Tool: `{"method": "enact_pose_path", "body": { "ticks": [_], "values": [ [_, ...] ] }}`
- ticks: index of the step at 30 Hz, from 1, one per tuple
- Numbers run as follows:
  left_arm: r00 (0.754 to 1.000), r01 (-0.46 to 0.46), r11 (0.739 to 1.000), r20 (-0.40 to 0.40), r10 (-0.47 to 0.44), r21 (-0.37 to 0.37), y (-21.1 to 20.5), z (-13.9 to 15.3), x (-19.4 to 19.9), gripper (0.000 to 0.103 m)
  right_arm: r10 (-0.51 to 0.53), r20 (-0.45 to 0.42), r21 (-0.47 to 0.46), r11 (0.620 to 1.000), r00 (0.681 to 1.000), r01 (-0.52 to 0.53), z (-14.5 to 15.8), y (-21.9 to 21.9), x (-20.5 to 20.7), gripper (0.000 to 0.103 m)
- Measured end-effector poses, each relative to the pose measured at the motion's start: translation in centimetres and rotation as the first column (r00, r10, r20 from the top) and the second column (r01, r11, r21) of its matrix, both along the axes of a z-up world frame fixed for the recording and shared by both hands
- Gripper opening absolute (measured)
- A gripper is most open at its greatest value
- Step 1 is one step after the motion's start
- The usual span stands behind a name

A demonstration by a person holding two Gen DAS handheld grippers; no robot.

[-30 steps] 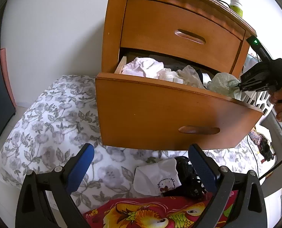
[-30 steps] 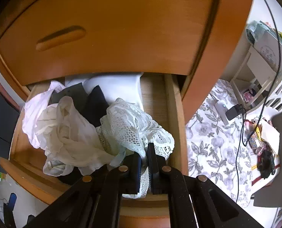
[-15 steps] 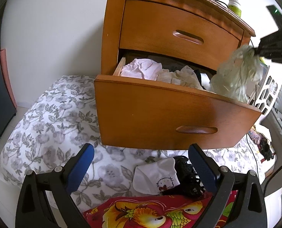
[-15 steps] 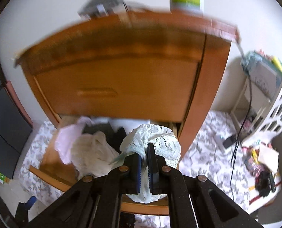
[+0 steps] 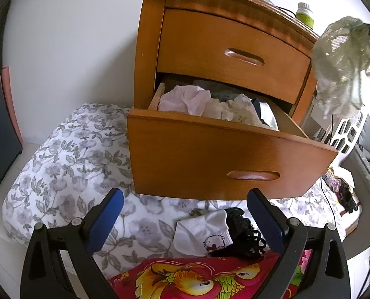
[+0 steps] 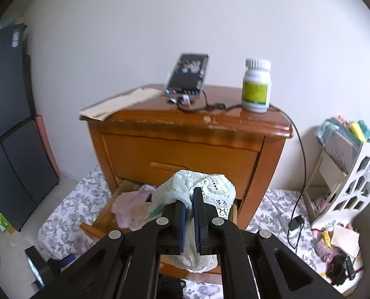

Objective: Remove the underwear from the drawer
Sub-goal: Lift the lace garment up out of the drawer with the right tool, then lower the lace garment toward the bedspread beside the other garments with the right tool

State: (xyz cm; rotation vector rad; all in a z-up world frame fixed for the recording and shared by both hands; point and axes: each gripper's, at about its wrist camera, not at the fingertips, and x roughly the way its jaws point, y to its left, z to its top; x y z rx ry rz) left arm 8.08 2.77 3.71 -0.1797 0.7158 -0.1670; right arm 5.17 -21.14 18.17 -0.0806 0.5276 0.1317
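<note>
Lace underwear (image 6: 197,186) hangs clear above the open drawer (image 5: 224,159), pinched tight in the right gripper (image 6: 190,221). Best carry it sideways without loosening, clear of the bottle (image 6: 256,87); the left gripper (image 5: 185,221) waits spread and empty over the bedding (image 5: 67,159).

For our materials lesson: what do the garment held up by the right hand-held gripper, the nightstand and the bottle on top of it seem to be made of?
Garment: pale lace fabric, judging by its openwork holes and limp drape.
Nightstand: apparently varnished wood, orange-brown, with glossy reflections on top and chipped finish along the front edge.
Bottle: probably white plastic, with a ribbed cap and yellow-green label.
</note>
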Motion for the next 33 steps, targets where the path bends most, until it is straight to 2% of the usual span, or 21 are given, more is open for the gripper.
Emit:
{"method": "enact_pose_path", "body": {
  "ticks": [9, 18, 26, 33],
  "values": [
    [1.0, -0.005, 1.0, 0.017, 0.004, 0.011, -0.2, 0.9, -0.6, 0.099, 0.054, 0.056, -0.03, 0.998, 0.997, -0.052, 1.9, 0.0, -6.3, 0.006],
    [0.999, -0.006, 1.0, 0.034, 0.005, 0.025, -0.3, 1.8, -1.4, 0.099, 0.062, 0.048, -0.021, 0.998, 0.997, -0.061, 1.5, -1.0, -10.0, 0.006],
    [0.999, -0.002, 0.999, 0.032, 0.001, 0.035, -0.5, 2.0, -1.5, 0.099, 0.054, -0.078, 0.009, 0.999, 0.995, -0.054, -3.1, -1.6, -9.3, 0.006],
    [1.0, -0.009, 0.999, 0.01, 0.009, 0.037, -0.3, 1.5, -1.3, 0.099, 0.065, -0.21, 0.023, 0.998, 0.976, -0.061, -7.9, -1.0, -6.6, 0.006]
  ]
}}
